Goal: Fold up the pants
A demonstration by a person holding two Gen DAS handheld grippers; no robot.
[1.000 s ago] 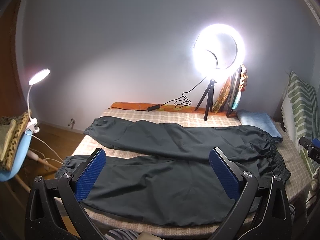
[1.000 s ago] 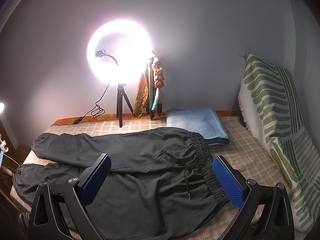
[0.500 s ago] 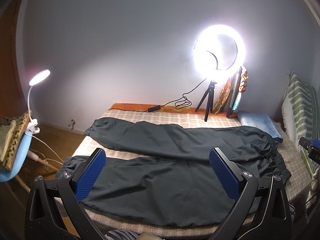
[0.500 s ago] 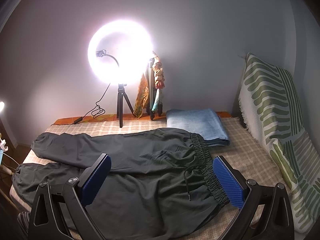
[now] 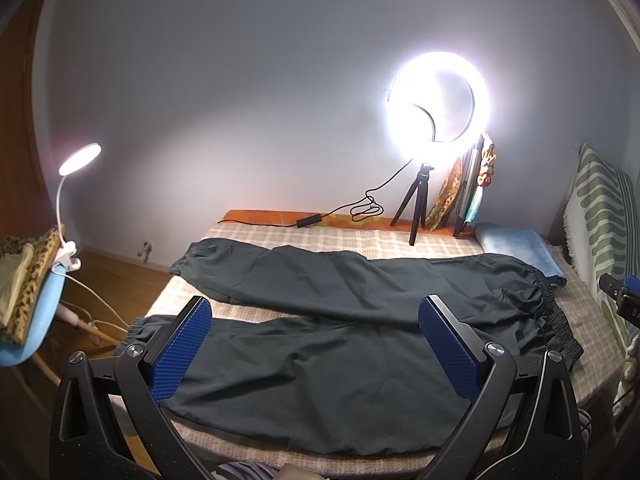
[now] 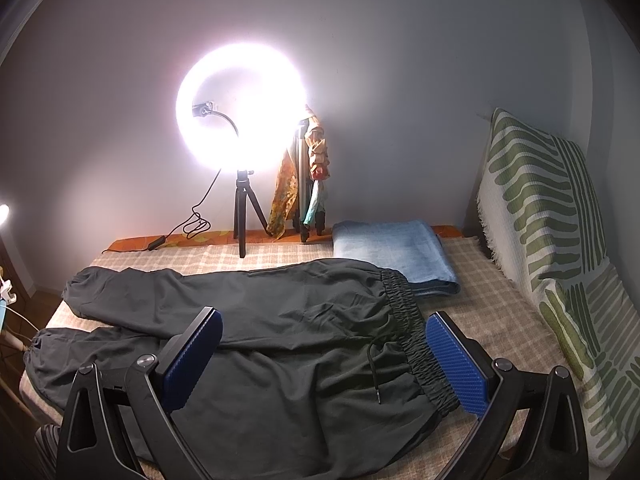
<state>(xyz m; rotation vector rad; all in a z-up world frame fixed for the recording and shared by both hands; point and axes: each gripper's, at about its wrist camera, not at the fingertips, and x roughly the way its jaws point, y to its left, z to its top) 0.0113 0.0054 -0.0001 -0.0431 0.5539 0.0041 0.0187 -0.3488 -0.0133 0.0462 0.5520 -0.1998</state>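
Step in hand: approach, before any grasp. No fold made yet, judging by how the pants lie: spread flat, full length, both legs apart.

Left gripper: jaws spread wide, nothing between them, held above the near leg and clear of the cloth. Right gripper: jaws likewise spread wide and empty, held above the waist end, the right pad near the elastic waistband but not touching it as far as I can tell.

Location: pants lie across the bed on a checked cover, waist toward the striped pillow, cuffs toward the bed's other end. The far waist corner lies over or against the folded blue towel; cannot tell which.

Appearance: dark grey, thin smooth fabric, lightly wrinkled. Gathered elastic waist, drawstring loose on the front. Cuffs gathered. Legs splay in a narrow V with a strip of cover showing between them.

Next move, as I judge it: likely bring one leg over the other. That calls for the left gripper to come down on the near cuff or leg edge and the right on the near waistband corner, each pinching a full layer, then lifting together so the cloth does not sag or drag.

Risk: slippery fabric may slide from the pads; the ring light on its tripod stands at the far edge, near the far leg.
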